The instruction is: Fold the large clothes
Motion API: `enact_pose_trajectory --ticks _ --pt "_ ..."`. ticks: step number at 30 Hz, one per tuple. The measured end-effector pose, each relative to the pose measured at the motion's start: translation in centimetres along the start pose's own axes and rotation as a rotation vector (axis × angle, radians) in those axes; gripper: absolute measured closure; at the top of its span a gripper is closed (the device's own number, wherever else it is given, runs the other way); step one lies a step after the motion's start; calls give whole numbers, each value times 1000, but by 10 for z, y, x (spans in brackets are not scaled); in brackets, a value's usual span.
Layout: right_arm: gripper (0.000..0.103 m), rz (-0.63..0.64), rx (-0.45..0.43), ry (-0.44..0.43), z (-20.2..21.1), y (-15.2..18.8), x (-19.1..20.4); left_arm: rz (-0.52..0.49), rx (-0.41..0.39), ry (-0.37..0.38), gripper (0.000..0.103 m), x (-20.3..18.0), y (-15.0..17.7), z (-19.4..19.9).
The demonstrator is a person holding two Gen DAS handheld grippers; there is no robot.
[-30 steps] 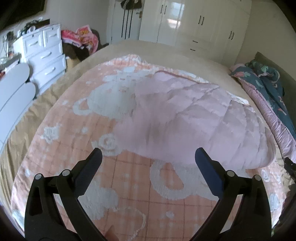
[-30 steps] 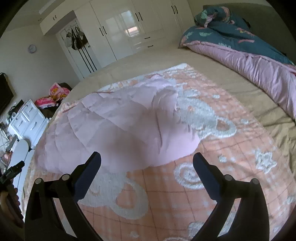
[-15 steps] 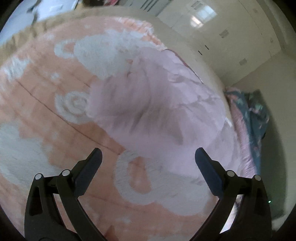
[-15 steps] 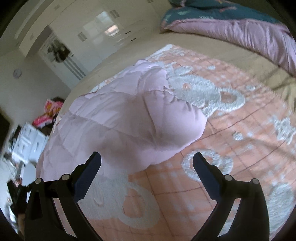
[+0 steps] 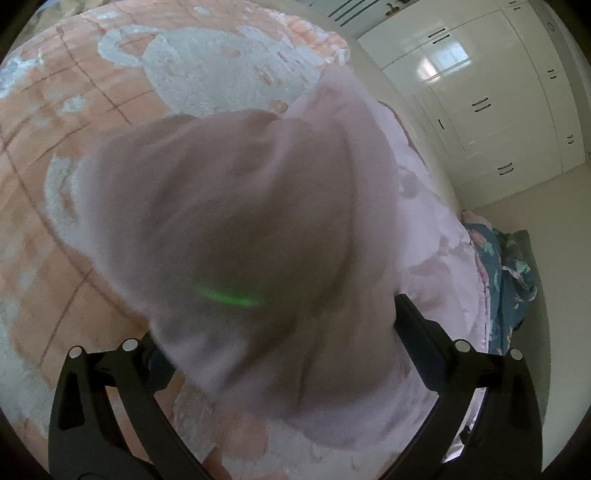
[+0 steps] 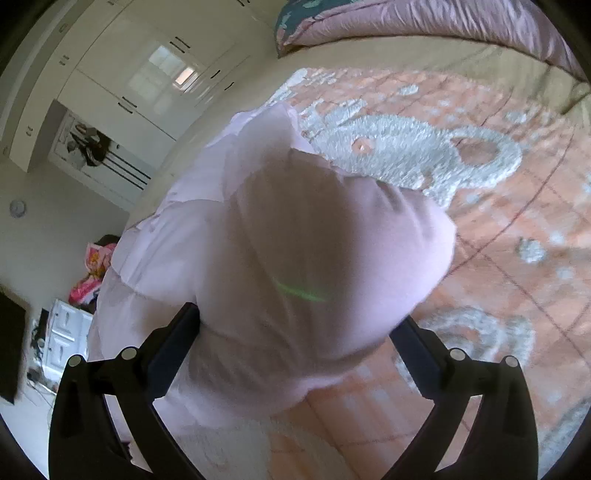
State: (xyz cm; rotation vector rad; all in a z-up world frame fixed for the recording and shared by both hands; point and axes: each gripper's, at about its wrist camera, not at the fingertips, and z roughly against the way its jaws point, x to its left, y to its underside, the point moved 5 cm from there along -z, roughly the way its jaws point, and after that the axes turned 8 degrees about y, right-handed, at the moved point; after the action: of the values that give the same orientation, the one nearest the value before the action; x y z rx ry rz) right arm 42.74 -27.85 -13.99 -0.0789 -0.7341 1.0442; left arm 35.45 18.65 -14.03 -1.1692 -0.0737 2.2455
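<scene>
Pink padded jacket (image 5: 258, 229) fills the wide-open left tool (image 5: 280, 347) and the equally spread right tool (image 6: 299, 339), neither gripping yet; it lies bunched on the peach blanket (image 6: 498, 236). Grasping step, I'd say: closing on its near edge comes next.

A bed (image 6: 436, 55) with a tan sheet carries an orange checked blanket (image 6: 517, 229) with white fluffy figures. A pale pink quilted coat (image 6: 295, 258) lies on the blanket, and a purple duvet (image 6: 424, 18) lies bunched along the sheet's far side.
</scene>
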Motion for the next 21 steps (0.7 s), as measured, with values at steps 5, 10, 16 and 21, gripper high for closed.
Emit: enact_pose_trajectory --ticks 5,10,16,21 --pt "4 -49 -1 -29 -16 -4 -3 -2 -16 13 8 4 -3 -9" --pt "4 -58 -32 -51 -23 -7 -2 -20 -38 17 8 4 -4 -15" --pt "4 -55 -82 -101 -29 -12 1 -32 -63 26 9 2 -3 -13" --pt "20 -33 -75 -178 -34 -16 3 -63 -85 22 22 -4 -3 -12"
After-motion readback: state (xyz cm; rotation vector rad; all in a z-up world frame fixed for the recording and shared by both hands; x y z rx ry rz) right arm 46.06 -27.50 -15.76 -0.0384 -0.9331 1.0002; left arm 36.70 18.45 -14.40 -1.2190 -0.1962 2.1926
